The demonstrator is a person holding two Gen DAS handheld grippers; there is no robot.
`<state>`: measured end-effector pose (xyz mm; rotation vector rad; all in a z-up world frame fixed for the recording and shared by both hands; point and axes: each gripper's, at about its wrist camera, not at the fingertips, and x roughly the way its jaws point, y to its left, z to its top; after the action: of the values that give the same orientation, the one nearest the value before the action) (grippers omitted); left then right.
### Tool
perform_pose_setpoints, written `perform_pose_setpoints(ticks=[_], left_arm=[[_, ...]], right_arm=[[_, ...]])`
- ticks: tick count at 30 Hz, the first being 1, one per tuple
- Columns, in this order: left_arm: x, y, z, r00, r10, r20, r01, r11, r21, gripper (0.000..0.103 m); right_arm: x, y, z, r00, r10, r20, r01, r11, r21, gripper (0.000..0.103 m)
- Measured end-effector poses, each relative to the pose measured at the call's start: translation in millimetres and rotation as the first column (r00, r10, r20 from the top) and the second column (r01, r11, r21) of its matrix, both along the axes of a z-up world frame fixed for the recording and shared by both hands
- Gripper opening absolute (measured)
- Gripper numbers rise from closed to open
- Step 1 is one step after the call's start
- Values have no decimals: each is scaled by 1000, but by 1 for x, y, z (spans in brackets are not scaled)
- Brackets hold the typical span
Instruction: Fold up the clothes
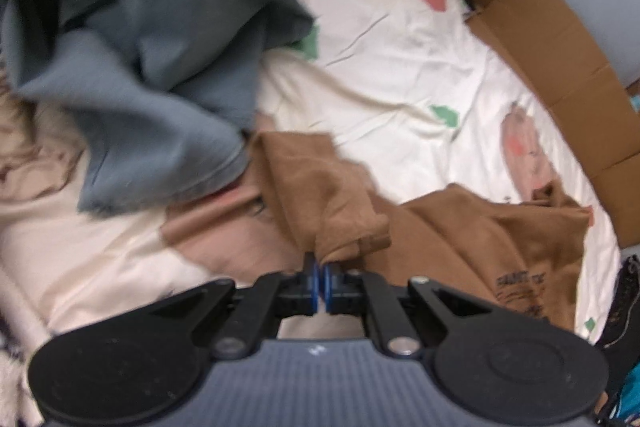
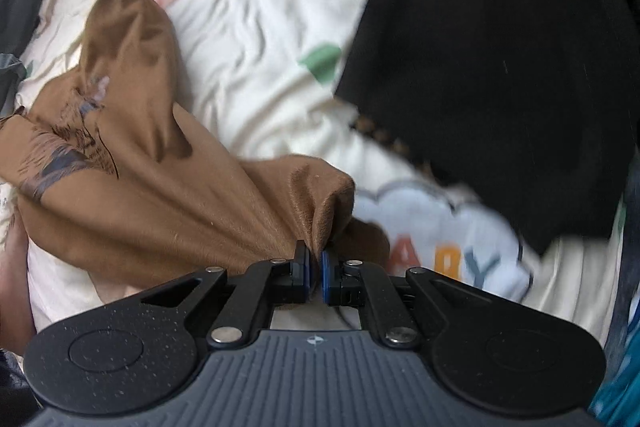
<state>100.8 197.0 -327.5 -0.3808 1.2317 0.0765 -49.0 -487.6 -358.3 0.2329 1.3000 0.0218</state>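
Left claw [image 1: 320, 277]: pinched tight on a gathered hem of the brown cotton T-shirt [image 1: 460, 227], its blue pads pressed together with the cloth between them.
Right claw [image 2: 315, 269]: clamped on another bunched edge of the same brown cotton T-shirt [image 2: 160, 187]; the fabric fans out from the pads toward the left of the right wrist view.
Shirt position: it lies crumpled on the bed, partly lifted at both gripped points; in the left wrist view it spreads rightward from the claw, with dark printed lettering [image 1: 520, 291] near its lower edge.
Shirt print: in the right wrist view a dark drawn graphic [image 2: 80, 139] shows on the shirt's left part.
White bedsheet with pink, red and green patches [image 1: 400, 67]: wrinkled, under everything.
Grey-blue heavy garment [image 1: 160, 47]: heaped at the upper left in the left wrist view, its lower corner just beside the brown shirt.
Black folded garment [image 2: 500, 67]: at the right of the right wrist view, well apart from the brown shirt.
Light blue cloud-shaped print with coloured letters [image 2: 440, 235]: on the bed, between the right claw and the black garment.
Flattened brown cardboard [image 1: 560, 67]: along the far right edge of the bed.
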Motion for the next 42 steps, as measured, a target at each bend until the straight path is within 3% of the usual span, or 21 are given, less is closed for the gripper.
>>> perform_pose_setpoints(ticks=[5, 7, 9, 16, 18, 22, 24, 26, 31, 35, 42], left_arm=[[-11, 15, -7, 996, 31, -80, -29, 999, 26, 6], [-12, 21, -2, 996, 47, -75, -45, 998, 33, 11], [-10, 26, 8, 997, 48, -57, -44, 997, 58, 13], [10, 30, 40, 1000, 21, 12, -22, 990, 136, 18], [16, 29, 50, 999, 9, 43, -16, 988, 155, 30], [26, 21, 61, 997, -20, 81, 5, 985, 175, 35], [33, 16, 64, 994, -36, 98, 18, 984, 178, 45], [38, 7, 62, 992, -60, 112, 39, 984, 174, 53], [59, -16, 45, 988, -120, 97, 105, 983, 148, 53], [77, -31, 28, 982, -171, 77, 161, 979, 126, 54], [100, -52, -3, 962, -269, 37, 264, 958, 108, 61]], right_arm=[[-10, 3, -6, 997, 1, -71, 0, 1000, 6, 10], [-10, -2, 0, 998, -10, -66, 10, 1000, -4, 34], [-7, -7, 9, 999, -8, -49, 7, 1000, -30, 42], [22, -12, 35, 1000, 14, 26, -13, 998, -64, 44], [32, -8, 39, 998, 30, 50, -27, 998, -60, 45], [51, -1, 45, 993, 44, 108, -40, 999, -35, 48], [62, 4, 48, 989, 50, 137, -48, 999, -17, 49], [75, 12, 48, 985, 69, 161, -70, 998, -1, 49], [106, 35, 48, 968, 121, 220, -130, 991, 25, 58], [133, 50, 44, 955, 148, 256, -163, 986, 40, 58], [174, 75, 28, 940, 188, 286, -216, 974, 67, 66]])
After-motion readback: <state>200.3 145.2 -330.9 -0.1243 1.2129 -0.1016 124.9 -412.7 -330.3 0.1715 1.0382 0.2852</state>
